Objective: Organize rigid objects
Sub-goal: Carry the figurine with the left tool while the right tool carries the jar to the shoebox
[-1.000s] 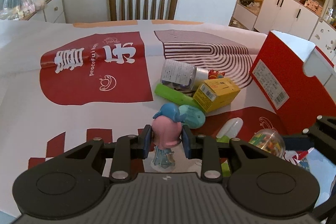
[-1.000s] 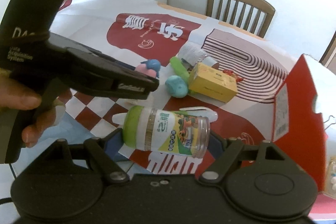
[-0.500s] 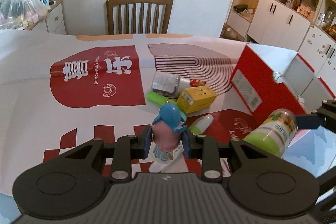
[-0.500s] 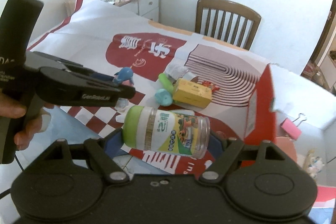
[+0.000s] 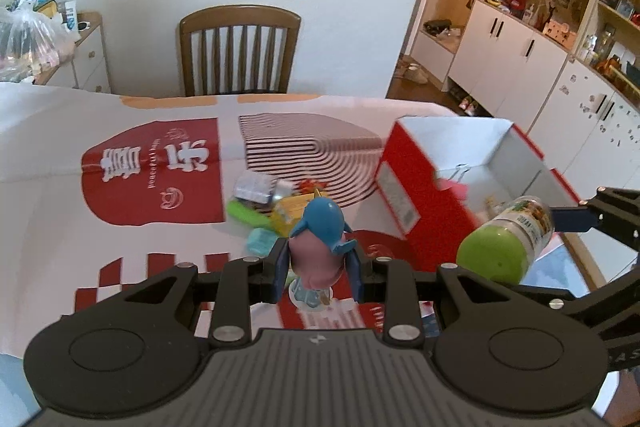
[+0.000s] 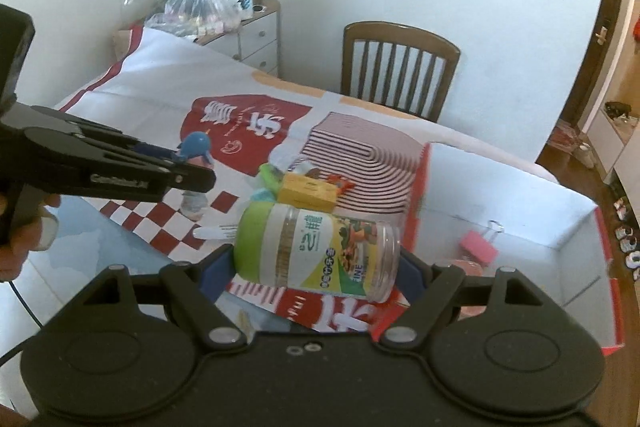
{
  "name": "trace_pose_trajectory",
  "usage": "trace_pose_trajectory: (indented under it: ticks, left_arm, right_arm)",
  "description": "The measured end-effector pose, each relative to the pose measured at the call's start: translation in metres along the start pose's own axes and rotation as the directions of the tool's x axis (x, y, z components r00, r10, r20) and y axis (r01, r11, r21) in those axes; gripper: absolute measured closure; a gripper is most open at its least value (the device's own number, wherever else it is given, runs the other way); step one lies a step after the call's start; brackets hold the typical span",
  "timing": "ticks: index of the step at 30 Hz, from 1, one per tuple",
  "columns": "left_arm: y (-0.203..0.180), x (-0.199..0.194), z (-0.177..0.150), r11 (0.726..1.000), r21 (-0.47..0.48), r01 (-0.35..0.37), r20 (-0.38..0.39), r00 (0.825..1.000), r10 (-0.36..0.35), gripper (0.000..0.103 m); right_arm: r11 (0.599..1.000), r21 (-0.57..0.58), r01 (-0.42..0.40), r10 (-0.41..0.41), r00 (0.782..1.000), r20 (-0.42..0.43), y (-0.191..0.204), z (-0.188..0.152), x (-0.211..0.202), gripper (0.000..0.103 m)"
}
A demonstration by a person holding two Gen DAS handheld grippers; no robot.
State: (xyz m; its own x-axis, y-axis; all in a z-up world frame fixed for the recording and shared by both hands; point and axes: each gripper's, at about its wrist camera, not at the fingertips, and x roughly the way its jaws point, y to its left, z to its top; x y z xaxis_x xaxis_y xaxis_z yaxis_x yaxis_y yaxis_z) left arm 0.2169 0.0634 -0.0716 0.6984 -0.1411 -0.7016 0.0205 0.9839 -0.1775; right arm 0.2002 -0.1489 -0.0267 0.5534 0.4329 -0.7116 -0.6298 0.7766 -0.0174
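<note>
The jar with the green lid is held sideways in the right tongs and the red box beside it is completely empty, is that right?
Not quite. The jar is held sideways in the right tongs, but the red box is not empty: the right wrist view shows a pink binder clip lying inside it.

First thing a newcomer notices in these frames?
Both grippers are loaded: the left gripper clamps a blue-headed pink figurine, and the right gripper holds a green-capped jar sideways. To the right sits an open red box, with a pink binder clip inside.
</note>
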Motion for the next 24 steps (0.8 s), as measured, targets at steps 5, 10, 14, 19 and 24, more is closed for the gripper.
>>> trace_pose_trajectory:
  ticks: [5,10,14,19,24]
  left_arm:
    - [-0.028,-0.005,0.010,1.000,0.001,0.020,0.016,1.000,-0.020,0.074]
    - [-0.060,-0.002,0.018,0.999,0.019,0.040,0.026,0.999,-0.040,0.074]
    - [-0.089,0.005,0.022,0.998,0.039,0.045,0.028,0.999,-0.046,0.074]
    - [-0.118,0.018,0.026,0.997,0.032,0.063,0.022,0.998,-0.064,0.074]
    - [-0.149,0.034,0.031,0.997,0.046,0.067,0.012,0.998,-0.068,0.073]
  right_arm:
    - [1.000,0.015,0.020,-0.021,1.000,0.014,-0.027,-0.004,-0.015,0.022]
    - [0.998,0.036,0.043,-0.044,0.999,0.022,-0.059,-0.011,-0.025,0.022]
    - [0.997,0.047,0.054,-0.055,0.998,0.021,-0.085,-0.018,-0.031,0.021]
    - [0.997,0.050,0.064,-0.065,0.998,0.021,-0.114,-0.026,-0.035,0.021]
    - [0.995,0.059,0.076,-0.077,0.997,0.012,-0.145,-0.034,-0.034,0.021]
